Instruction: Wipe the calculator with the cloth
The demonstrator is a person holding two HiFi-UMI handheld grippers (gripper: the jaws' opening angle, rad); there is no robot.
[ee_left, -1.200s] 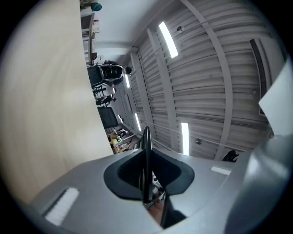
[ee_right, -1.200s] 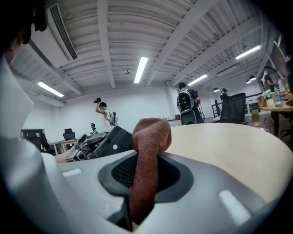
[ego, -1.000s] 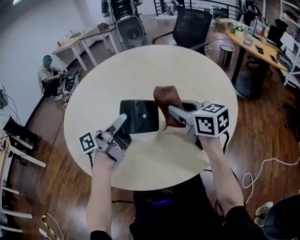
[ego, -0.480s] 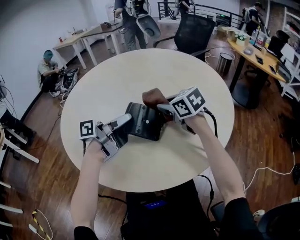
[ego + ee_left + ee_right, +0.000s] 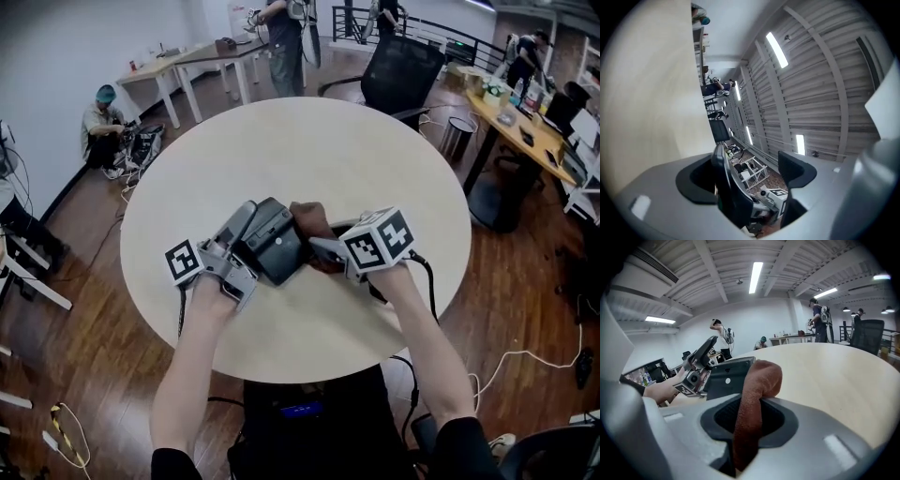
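The dark grey calculator stands tilted up off the round table, between my two grippers. My left gripper has just been opening: in the left gripper view the calculator's thin edge lies close by one pad while the other pad stands well apart. My right gripper is shut on the brown cloth. The cloth bulges out past the jaws and touches the calculator's right side. The calculator's key side is hidden.
A black office chair stands beyond the table's far edge, with a bin beside it. A cluttered desk is at the right. People stand at the back; one sits on the floor at the left.
The calculator, flat on the table before, now stands tilted up on its edge. The right gripper came down and left with the cloth against it. The left jaws stand wider.
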